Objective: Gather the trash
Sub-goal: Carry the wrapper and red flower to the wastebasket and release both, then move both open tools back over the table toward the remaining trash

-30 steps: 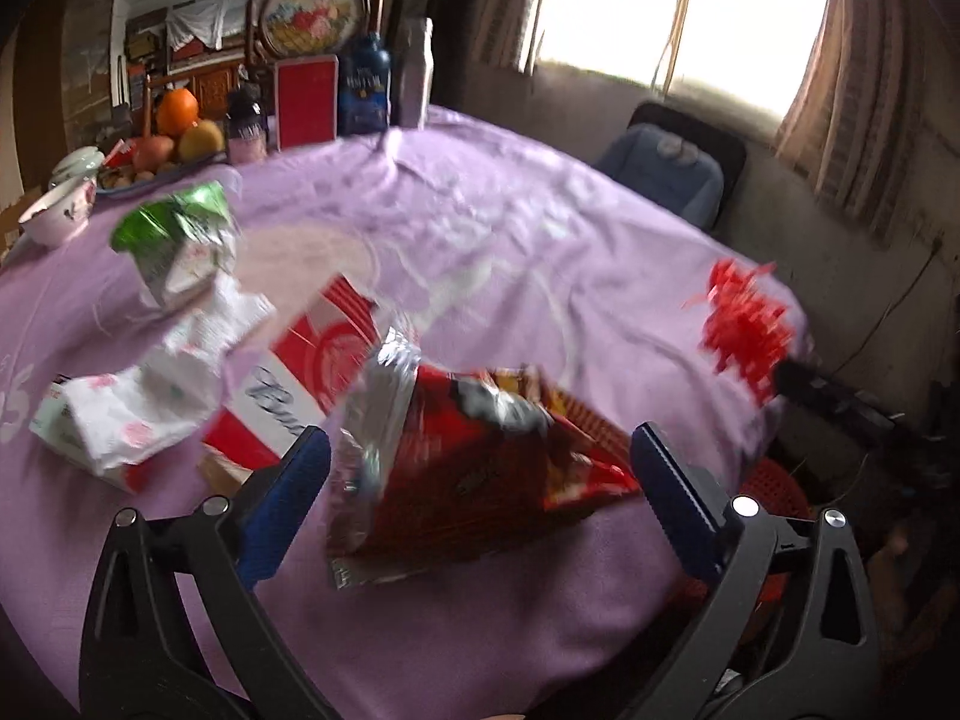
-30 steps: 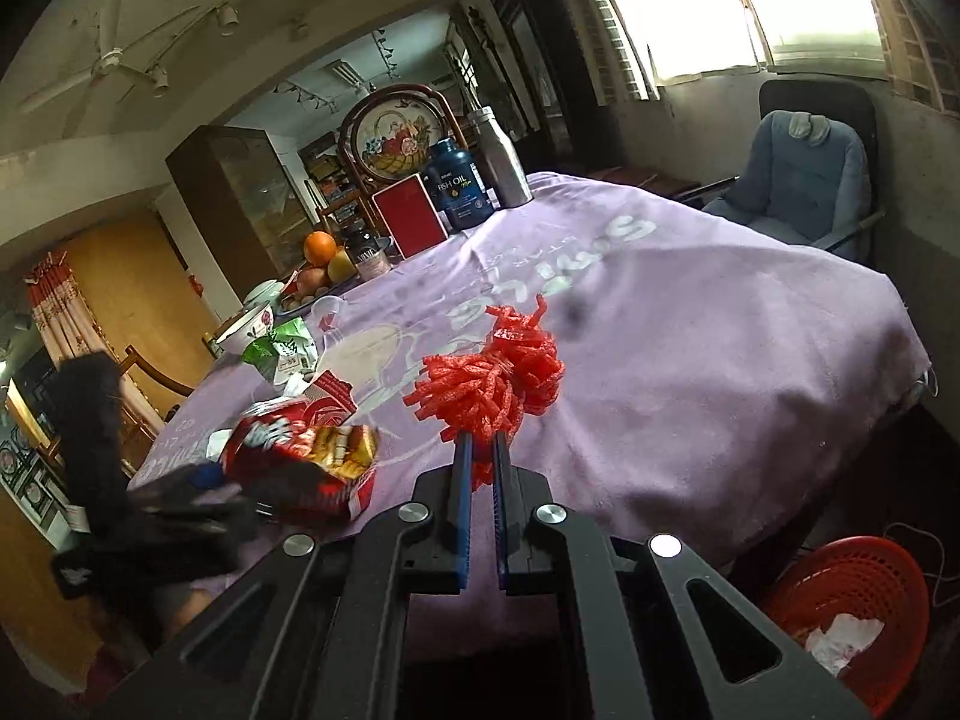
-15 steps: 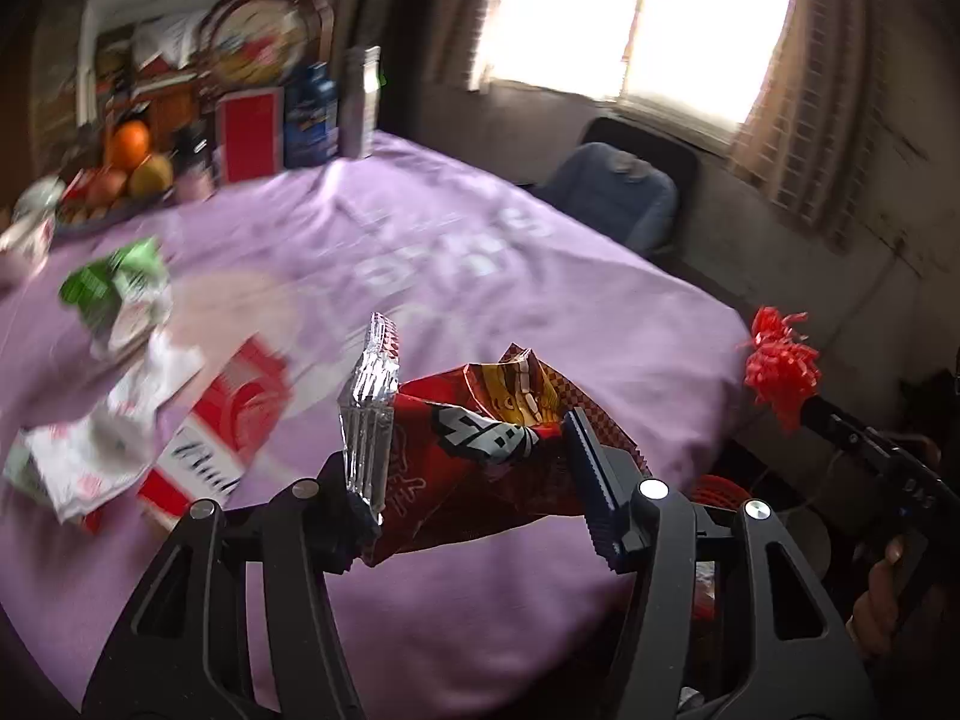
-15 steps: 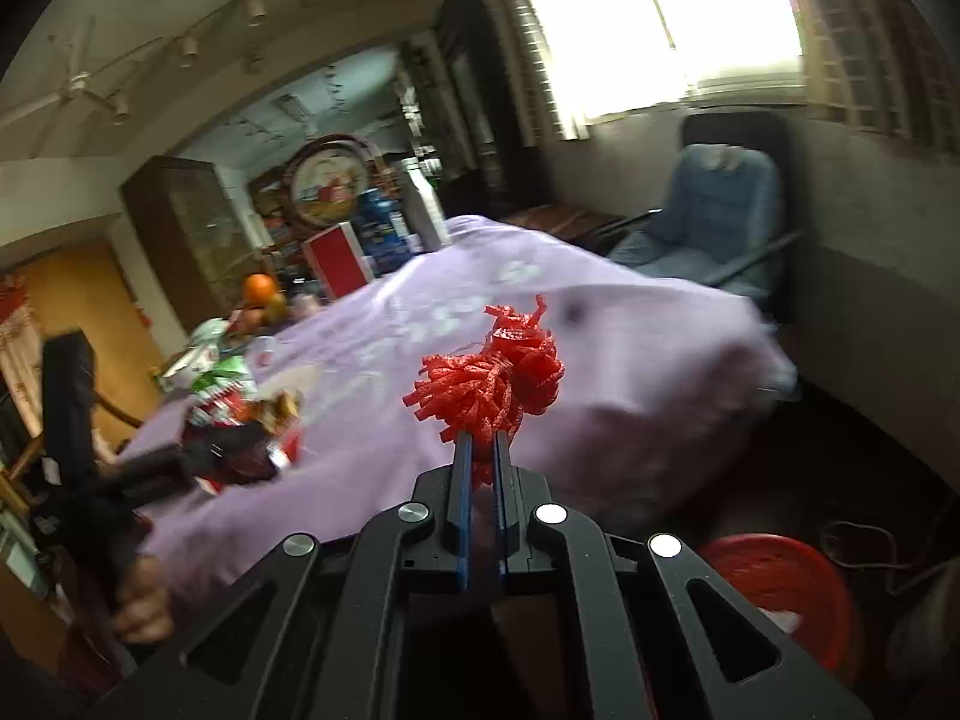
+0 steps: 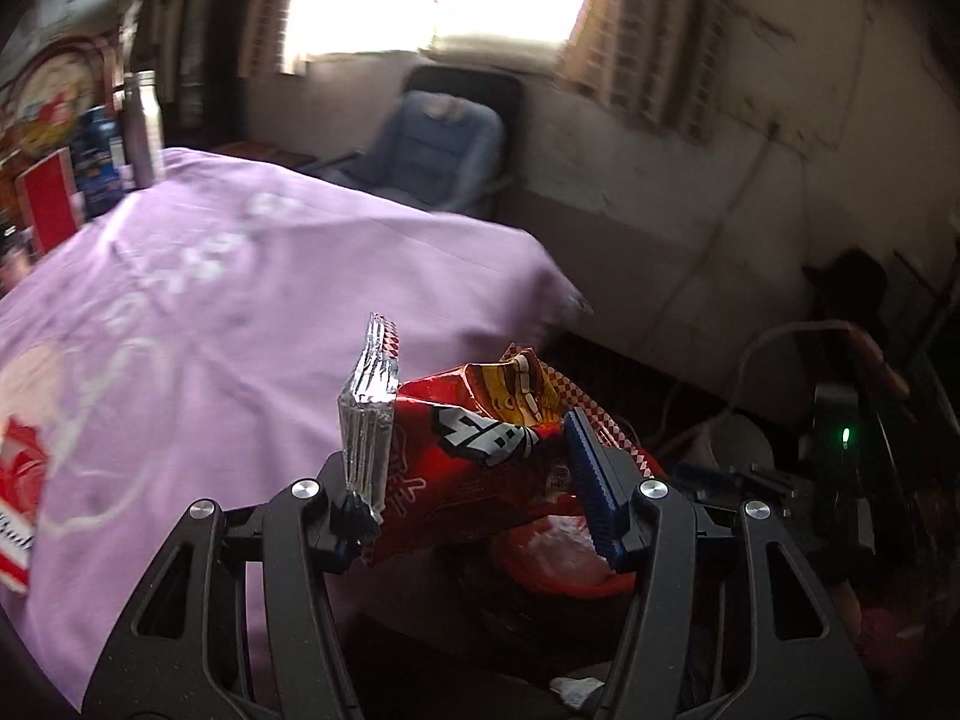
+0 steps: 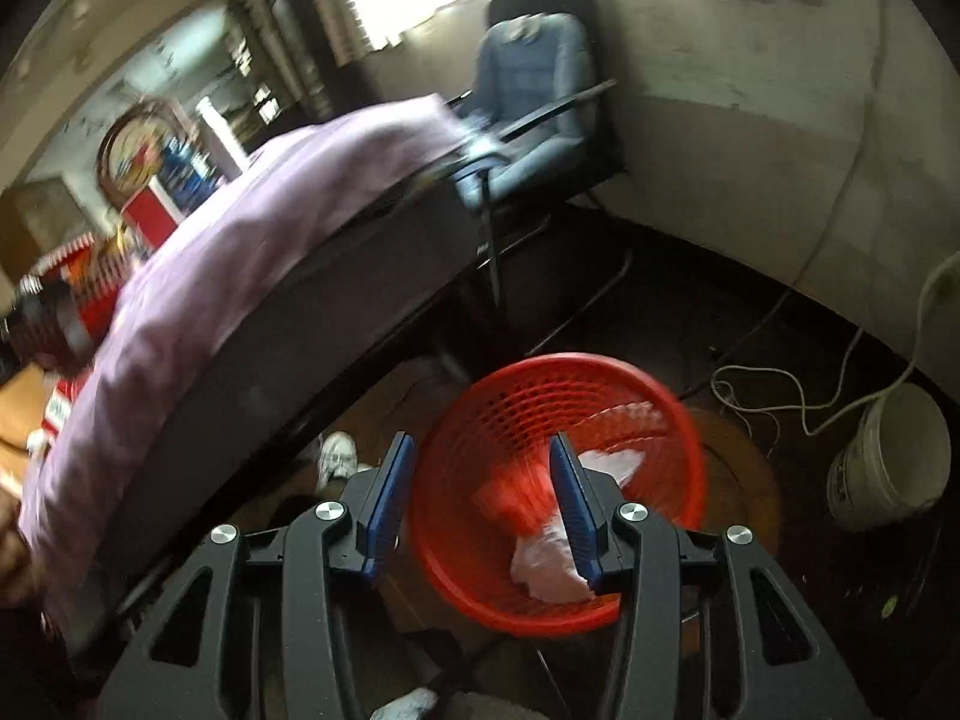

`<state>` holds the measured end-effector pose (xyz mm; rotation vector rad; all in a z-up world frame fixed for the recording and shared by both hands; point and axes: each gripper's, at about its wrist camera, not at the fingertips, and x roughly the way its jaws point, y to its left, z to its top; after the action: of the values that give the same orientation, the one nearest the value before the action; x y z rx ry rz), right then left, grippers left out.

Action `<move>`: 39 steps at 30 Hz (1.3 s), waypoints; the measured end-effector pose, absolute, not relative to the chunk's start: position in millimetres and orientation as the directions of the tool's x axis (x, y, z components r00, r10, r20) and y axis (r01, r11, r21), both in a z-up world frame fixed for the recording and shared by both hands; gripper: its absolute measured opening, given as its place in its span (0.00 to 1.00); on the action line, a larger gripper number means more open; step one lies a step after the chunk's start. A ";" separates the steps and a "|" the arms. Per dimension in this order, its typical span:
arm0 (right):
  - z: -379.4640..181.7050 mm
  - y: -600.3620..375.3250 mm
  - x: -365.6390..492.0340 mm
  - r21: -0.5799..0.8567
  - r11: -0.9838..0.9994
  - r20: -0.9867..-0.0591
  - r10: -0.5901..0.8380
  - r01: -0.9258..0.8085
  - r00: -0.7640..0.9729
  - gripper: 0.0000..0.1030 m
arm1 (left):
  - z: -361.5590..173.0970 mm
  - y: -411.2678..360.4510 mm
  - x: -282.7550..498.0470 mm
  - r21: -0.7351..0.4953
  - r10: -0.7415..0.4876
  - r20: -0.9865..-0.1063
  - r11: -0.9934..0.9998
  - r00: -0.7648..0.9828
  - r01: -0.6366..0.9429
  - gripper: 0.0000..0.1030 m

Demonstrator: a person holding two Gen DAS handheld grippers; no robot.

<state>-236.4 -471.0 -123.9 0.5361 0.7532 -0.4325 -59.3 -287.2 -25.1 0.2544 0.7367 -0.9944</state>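
1. Looking along the left gripper (image 5: pixel 474 480) first: its jaws pinch a crumpled red snack bag (image 5: pixel 474 456) low in the centre of the frame, the silver crimped end sticking up past the left finger and the blue pad of the right finger pressed into the foil. A second ago these jaws stood wide around the bag as it lay on the purple tablecloth (image 5: pixel 240 312); they have since closed on it and the bag is now carried off the table edge. The cloth has slid to the left half of the frame, with a red-and-white carton (image 5: pixel 18 504) left at its far left edge. Below the bag a patch of red, probably the basket, shows between the fingers, though blur keeps me from being sure.

2. Turning to the right gripper (image 6: pixel 480 492): its jaws have just been opening and now stand apart with nothing pressed between them. Half a second ago they were clamped on a red frilly tuft; that tuft now appears as a red blur inside the red mesh basket (image 6: pixel 456 438) on the floor, lower centre, next to a pale wrapper (image 6: pixel 546 564).

3. Judging from this, one piece of trash is delivered; the snack bag looks next for the basket, and the carton remains.
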 end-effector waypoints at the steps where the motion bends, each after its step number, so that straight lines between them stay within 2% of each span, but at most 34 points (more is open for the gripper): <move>1: -123.1 -473.7 -240.6 0.300 0.778 -0.729 -0.187 0.553 0.658 0.46 | -29.8 -298.6 -63.7 -0.125 -0.667 -0.677 0.522 0.313 0.844 0.55; 5: -115.2 -491.9 -261.2 0.283 0.738 -0.696 -0.281 0.613 0.660 0.55 | -47.6 -336.6 -77.5 -0.129 -0.664 -0.709 0.453 0.237 0.882 0.55; 11: -125.4 -523.0 -287.6 0.336 0.672 -0.686 -0.306 0.660 0.661 0.55 | -79.6 -392.0 -92.0 -0.130 -0.631 -0.764 0.361 0.139 0.923 0.56; 14: -132.3 -528.9 -291.1 0.344 0.660 -0.696 -0.298 0.668 0.653 0.55 | -92.8 -411.4 -94.9 -0.146 -0.610 -0.786 0.335 0.096 0.931 0.62; 16: -136.7 -531.4 -292.7 0.349 0.656 -0.701 -0.292 0.669 0.651 0.55 | -99.5 -419.1 -94.6 -0.155 -0.595 -0.799 0.339 0.084 0.928 0.74; 19: -137.3 -534.3 -290.4 0.354 0.654 -0.700 -0.289 0.669 0.653 0.55 | -103.8 -422.9 -93.7 -0.159 -0.585 -0.807 0.342 0.078 0.926 0.81; 25: -136.3 -534.1 -287.2 0.363 0.646 -0.698 -0.289 0.671 0.656 0.55 | -101.3 -415.7 -88.2 -0.165 -0.584 -0.807 0.364 0.086 0.917 0.87; 36: -122.4 -522.6 -283.2 0.364 0.662 -0.683 -0.288 0.655 0.671 0.60 | -82.9 -392.1 -82.8 -0.154 -0.609 -0.782 0.400 0.136 0.903 0.89; 39: -116.8 -517.6 -279.5 0.363 0.673 -0.679 -0.283 0.645 0.678 0.65 | -73.0 -379.8 -77.2 -0.136 -0.616 -0.765 0.436 0.185 0.890 0.91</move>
<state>-279.5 -517.6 -116.8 0.6342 0.6256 -0.5622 -77.2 -379.8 -73.0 0.3788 0.8616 -1.0973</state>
